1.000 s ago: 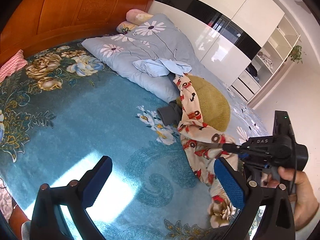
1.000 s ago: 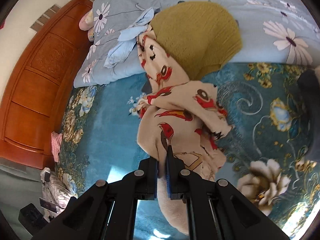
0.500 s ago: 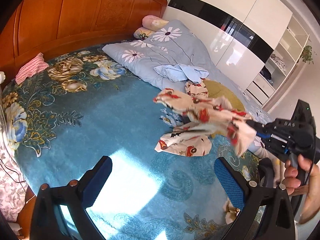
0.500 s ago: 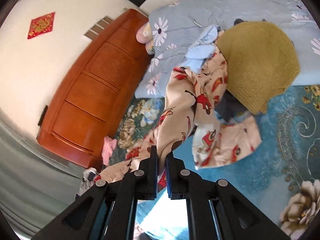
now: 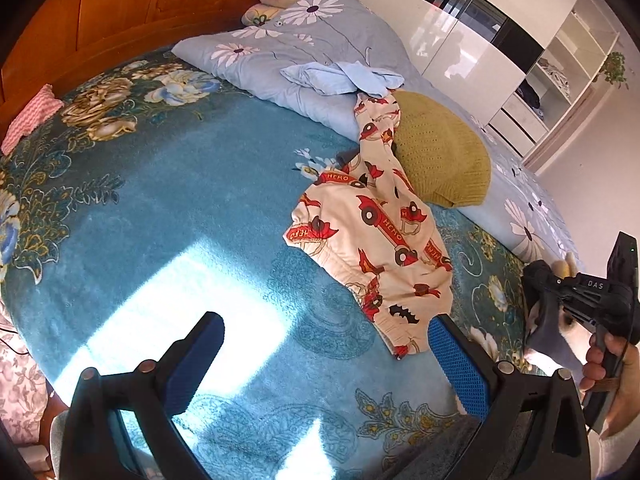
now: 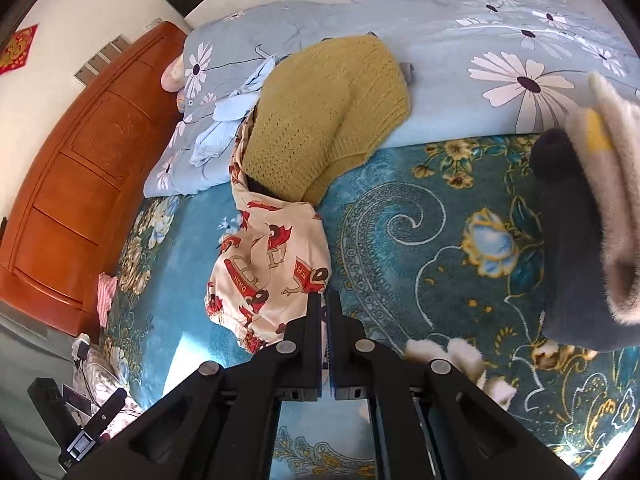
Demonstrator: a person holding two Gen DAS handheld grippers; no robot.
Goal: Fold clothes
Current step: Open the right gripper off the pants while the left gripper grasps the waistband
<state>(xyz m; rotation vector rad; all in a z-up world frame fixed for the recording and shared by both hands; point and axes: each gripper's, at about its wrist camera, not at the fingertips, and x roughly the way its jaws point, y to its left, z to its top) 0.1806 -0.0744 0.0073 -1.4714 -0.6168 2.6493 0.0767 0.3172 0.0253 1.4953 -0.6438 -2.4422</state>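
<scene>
Lying crumpled beside the mustard knitted sweater [image 5: 440, 152], the cream fire-truck print garment [image 5: 376, 240] awaits spreading; left gripper [image 5: 326, 364] jaws released, right gripper [image 6: 324, 312] jaws clenched, seemingly empty.

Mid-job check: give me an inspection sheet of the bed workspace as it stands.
Surface: teal floral bedspread, sunlit patch near the left gripper.
Job's things: printed pyjama garment lies crumpled, unfolded; its upper end runs under the yellow knit.
Clutter: light blue garment on daisy duvet; dark garment.
Grippers: left gripper open, empty; right gripper shut, nothing seen between the pads.
Cables: charger lead off the bed edge.
Surroundings: wooden headboard, white wardrobe.
</scene>
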